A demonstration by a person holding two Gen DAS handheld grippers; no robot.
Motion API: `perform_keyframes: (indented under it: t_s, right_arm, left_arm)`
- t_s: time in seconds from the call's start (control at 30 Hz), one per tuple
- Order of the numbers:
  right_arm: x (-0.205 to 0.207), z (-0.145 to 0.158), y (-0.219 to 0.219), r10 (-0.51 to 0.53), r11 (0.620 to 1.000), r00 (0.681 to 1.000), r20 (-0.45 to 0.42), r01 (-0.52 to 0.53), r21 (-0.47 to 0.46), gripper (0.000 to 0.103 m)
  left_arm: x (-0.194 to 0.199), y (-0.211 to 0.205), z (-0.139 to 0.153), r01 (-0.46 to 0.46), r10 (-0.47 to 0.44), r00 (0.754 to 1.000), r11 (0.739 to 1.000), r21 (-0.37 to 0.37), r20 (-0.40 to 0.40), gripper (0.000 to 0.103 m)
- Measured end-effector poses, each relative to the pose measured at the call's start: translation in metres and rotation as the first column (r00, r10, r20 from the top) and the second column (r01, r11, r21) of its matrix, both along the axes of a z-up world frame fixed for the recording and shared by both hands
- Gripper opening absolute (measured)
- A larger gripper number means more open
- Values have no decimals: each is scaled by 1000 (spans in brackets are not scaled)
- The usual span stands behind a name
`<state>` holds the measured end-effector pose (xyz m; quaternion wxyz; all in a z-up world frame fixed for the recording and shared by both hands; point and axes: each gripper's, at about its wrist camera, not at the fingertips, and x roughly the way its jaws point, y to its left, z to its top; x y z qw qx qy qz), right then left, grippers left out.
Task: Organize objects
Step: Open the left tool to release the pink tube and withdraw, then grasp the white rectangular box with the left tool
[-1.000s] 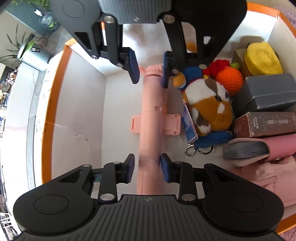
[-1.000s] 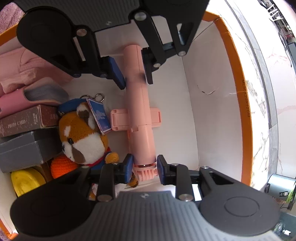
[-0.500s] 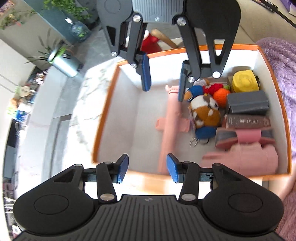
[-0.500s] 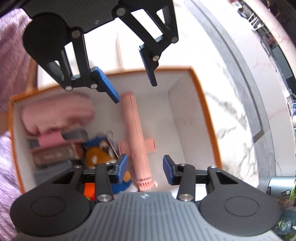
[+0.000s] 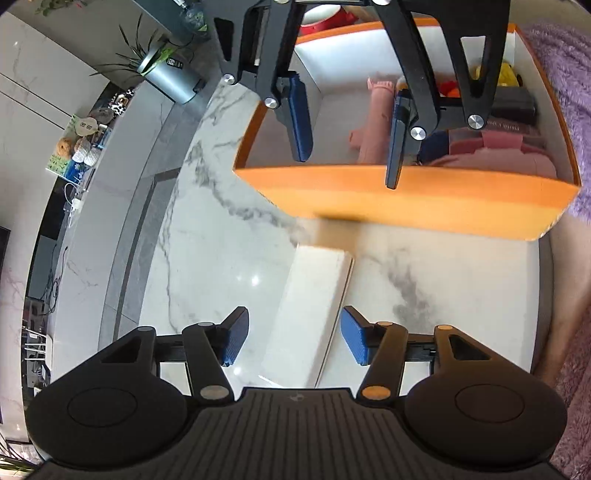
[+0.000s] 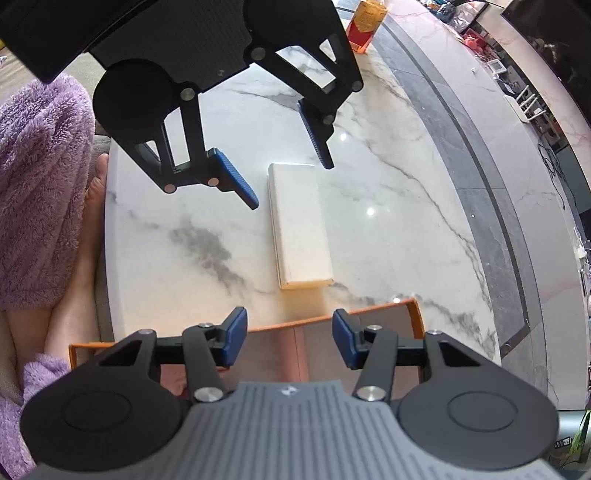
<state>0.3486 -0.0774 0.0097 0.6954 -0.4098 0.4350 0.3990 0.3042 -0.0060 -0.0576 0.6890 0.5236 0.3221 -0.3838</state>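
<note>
A white flat box [image 5: 314, 295] lies on the marble table, also in the right wrist view [image 6: 299, 225]. My left gripper [image 5: 291, 341] is open and empty, hovering over the box's near end. My right gripper [image 6: 286, 334] is open and empty above the edge of the orange box [image 6: 369, 317]. The orange box [image 5: 406, 199] holds a pink tube-shaped holder [image 5: 376, 122], pink cloth, a dark box and plush toys, partly hidden by the right gripper's fingers [image 5: 301, 114]. The left gripper also shows in the right wrist view [image 6: 288, 162].
The marble table [image 6: 388, 177] has a rounded edge. A person's purple fleece sleeve [image 6: 40, 184] is at the left. A red-orange bottle [image 6: 364, 22] stands at the far table edge. A grey potted plant [image 5: 170, 77] stands on the floor beyond.
Both grippers let go of the pink holder, opened wide and pulled up and out of the orange box. The left gripper now hovers over the white flat box on the table.
</note>
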Motion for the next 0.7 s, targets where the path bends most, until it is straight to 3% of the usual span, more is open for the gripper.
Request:
perform_keyframes:
  t_s: [0.13, 0.3, 0.7]
  right_arm:
    - [26, -26, 25, -4, 1000, 999, -48, 4, -6, 67]
    - [57, -58, 42, -22, 997, 995, -101, 15, -73, 73]
    - [98, -116, 58, -8, 983, 980, -198, -29, -180, 74]
  left_arm:
    - [4, 26, -14, -17, 17, 1000, 1000, 8, -19, 69]
    - [29, 38, -38, -48, 51, 995, 998, 41, -84, 70]
    - [58, 45, -69, -26, 36, 982, 998, 55, -185, 75]
